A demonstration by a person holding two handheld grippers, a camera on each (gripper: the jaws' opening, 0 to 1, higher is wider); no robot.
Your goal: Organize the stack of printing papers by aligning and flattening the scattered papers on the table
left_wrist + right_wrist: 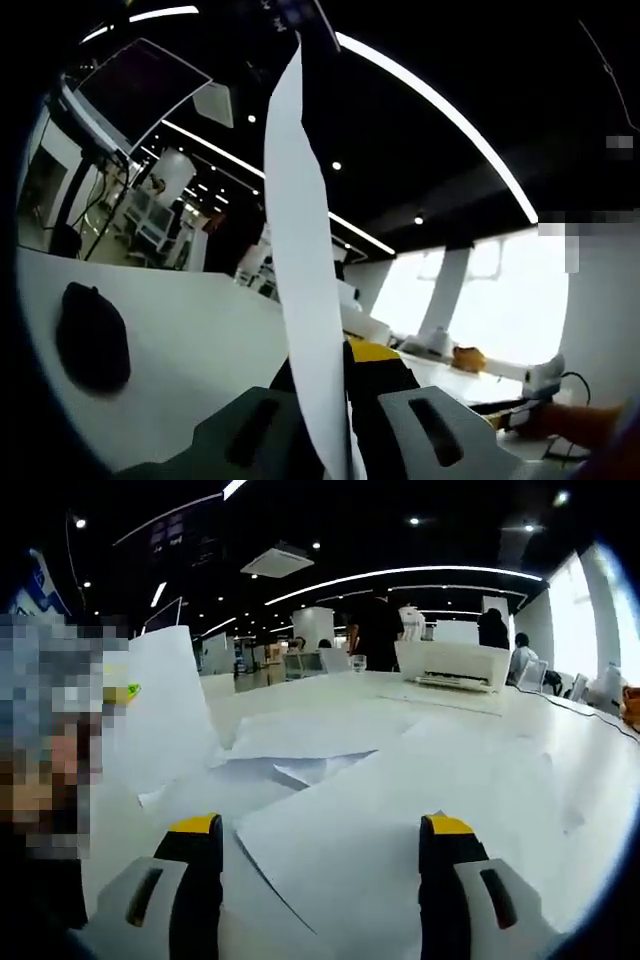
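My left gripper (335, 410) is clenched on a single sheet (300, 260), held edge-on and standing up off the white table (200, 350). My right gripper (320, 865) has its jaws released, hovering over scattered papers (400, 800) whose edges overlap askew; bare tabletop lies far right.

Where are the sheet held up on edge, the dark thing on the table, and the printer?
held sheet (300, 250), left gripper view, middle of its edge
dark object (92, 337), left gripper view, its centre
printer (452, 665), right gripper view, front face
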